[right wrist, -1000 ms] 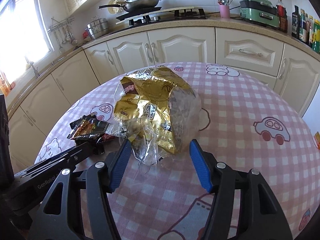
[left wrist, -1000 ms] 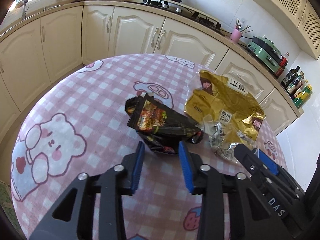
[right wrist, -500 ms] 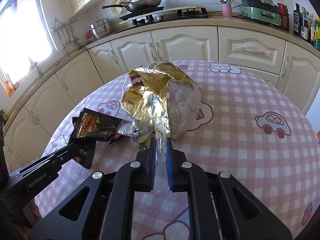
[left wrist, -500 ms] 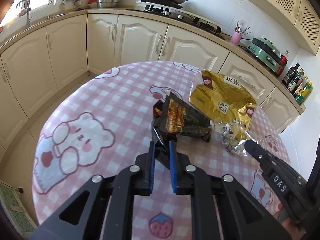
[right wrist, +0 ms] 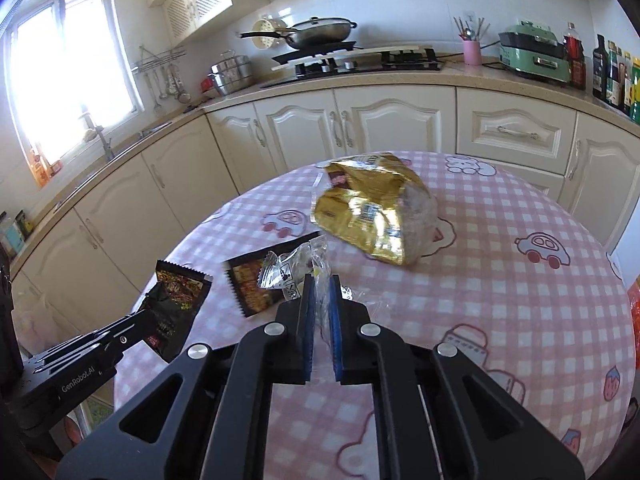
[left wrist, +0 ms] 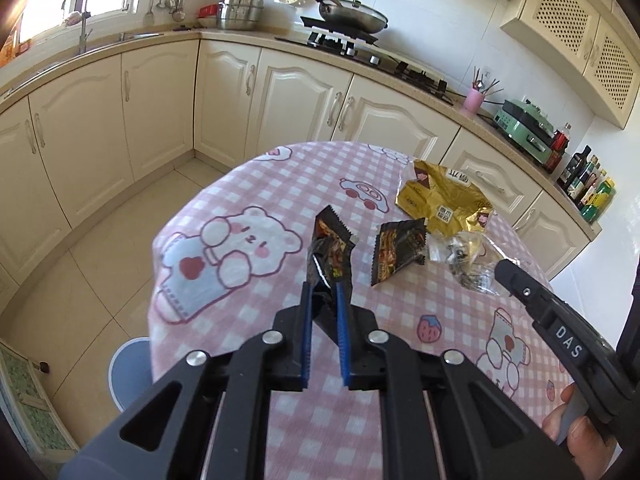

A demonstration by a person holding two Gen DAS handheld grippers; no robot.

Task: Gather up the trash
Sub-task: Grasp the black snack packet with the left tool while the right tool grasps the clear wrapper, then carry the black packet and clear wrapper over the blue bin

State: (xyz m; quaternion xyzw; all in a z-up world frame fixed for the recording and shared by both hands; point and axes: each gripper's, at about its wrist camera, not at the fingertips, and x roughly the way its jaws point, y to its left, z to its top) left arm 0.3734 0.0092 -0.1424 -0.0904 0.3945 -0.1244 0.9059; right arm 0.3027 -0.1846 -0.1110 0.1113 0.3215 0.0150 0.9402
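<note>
My left gripper [left wrist: 323, 290] is shut on a crumpled black snack wrapper [left wrist: 330, 248] and holds it up off the pink checked table [left wrist: 260, 184]. A second black wrapper [left wrist: 400, 248] lies flat on the cloth to its right. My right gripper [right wrist: 320, 284] is shut on a clear plastic wrapper [right wrist: 296, 268], pinched thin between the blue pads. Beyond it a large gold foil bag [right wrist: 376, 216] rests on the table. In the right wrist view the left gripper [right wrist: 136, 320] shows at lower left with its black wrapper [right wrist: 176, 300].
A grey-blue stool [left wrist: 130, 372] stands by the table's left edge over a tiled floor. Cream kitchen cabinets [right wrist: 392, 124] curve around behind the table. A hand [left wrist: 580, 440] holds the right gripper's handle at lower right.
Both grippers went from open to shut, the left on the black wrapper, the right on the clear wrapper. Both then rose and drew back; a second black wrapper stayed on the cloth.
</note>
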